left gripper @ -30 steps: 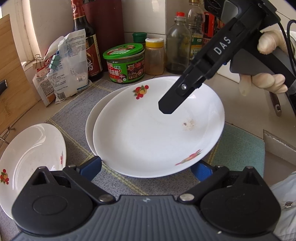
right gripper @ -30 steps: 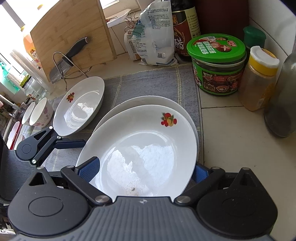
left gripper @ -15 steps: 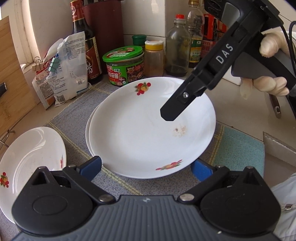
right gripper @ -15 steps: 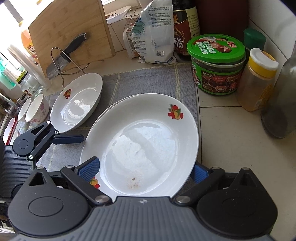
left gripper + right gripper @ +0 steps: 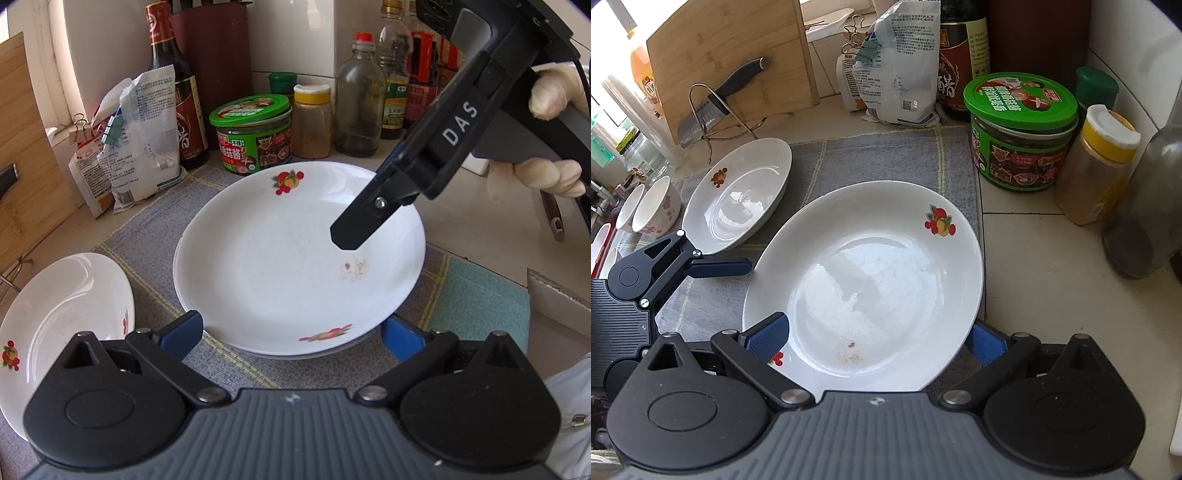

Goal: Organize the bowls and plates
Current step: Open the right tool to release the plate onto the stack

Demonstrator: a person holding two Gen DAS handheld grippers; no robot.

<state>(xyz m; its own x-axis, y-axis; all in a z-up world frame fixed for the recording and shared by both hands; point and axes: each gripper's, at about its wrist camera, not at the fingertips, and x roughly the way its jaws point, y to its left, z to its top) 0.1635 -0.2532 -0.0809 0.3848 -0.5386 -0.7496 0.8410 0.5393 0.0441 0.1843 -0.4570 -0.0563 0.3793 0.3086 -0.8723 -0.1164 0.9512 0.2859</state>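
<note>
Grey mat [image 5: 155,236] — stacked plates [image 5: 288,266], tiled counter [image 5: 1045,295]

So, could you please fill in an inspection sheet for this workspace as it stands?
Surface: grey mat on a tiled counter.
Job's things: top plate with a small stain, stacked on another; single plate apart on the mat; two bowls beyond it.
Clutter: green-lidded jar, spice jar, bottles, bags, knife, cutting board.
Grippers: left gripper and right gripper open, flanking the stack.
Cables: one behind the right gripper.
Surroundings: tiled wall.
</note>
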